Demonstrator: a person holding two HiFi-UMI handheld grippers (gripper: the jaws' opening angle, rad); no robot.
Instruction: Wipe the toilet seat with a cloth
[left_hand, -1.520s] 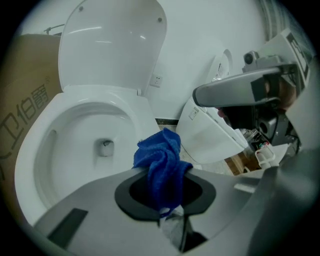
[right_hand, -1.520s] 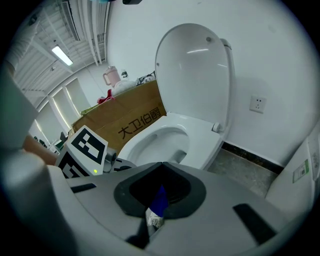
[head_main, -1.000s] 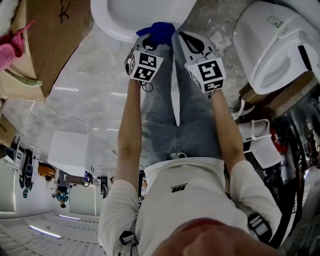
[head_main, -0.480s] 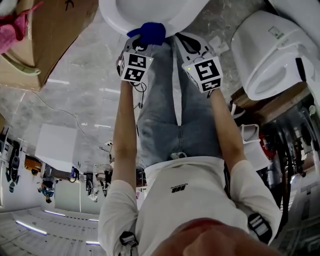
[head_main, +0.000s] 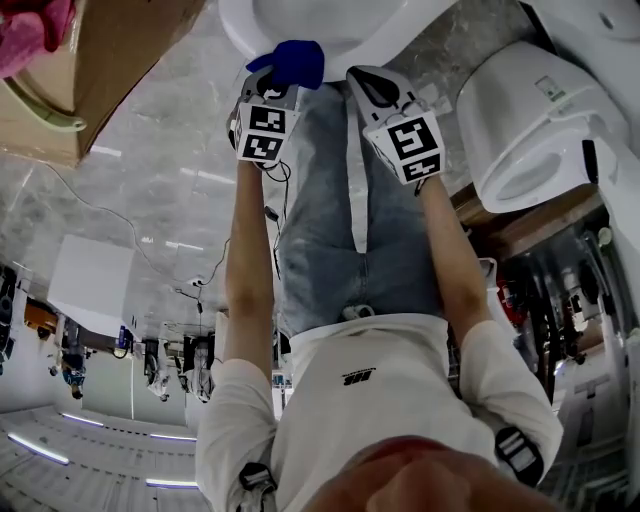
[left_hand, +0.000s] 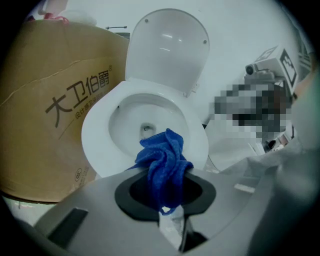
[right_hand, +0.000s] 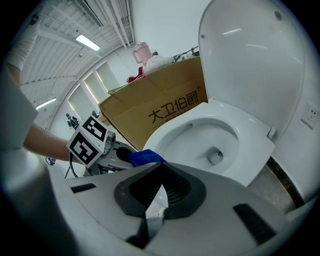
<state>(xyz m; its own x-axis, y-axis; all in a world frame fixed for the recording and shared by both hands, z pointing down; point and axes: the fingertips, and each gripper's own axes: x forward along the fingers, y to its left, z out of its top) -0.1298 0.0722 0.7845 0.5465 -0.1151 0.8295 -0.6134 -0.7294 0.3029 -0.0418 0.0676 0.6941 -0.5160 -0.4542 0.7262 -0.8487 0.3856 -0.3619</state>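
A white toilet stands with its lid (left_hand: 167, 50) up and its seat (left_hand: 97, 145) down. A bunched blue cloth (left_hand: 165, 160) hangs from my left gripper (left_hand: 165, 174), which is shut on it just before the seat's front rim. In the head view the cloth (head_main: 292, 62) overlaps the seat's front edge (head_main: 340, 40), with the left gripper (head_main: 275, 85) behind it. My right gripper (head_main: 362, 78) is beside it on the right. In the right gripper view its jaws (right_hand: 161, 164) meet at the tips with nothing between them, short of the seat (right_hand: 252, 145).
A large cardboard box (head_main: 110, 60) stands left of the toilet, with a pink item (head_main: 30, 25) on it. Another white toilet (head_main: 540, 120) sits at the right, beside cluttered shelving. A thin cable (head_main: 130, 230) runs over the marble floor. The person's jeans fill the space below the grippers.
Both grippers have edged forward toward the bowl. The left one has shifted a little left, and the cloth now overlaps the seat's front rim.
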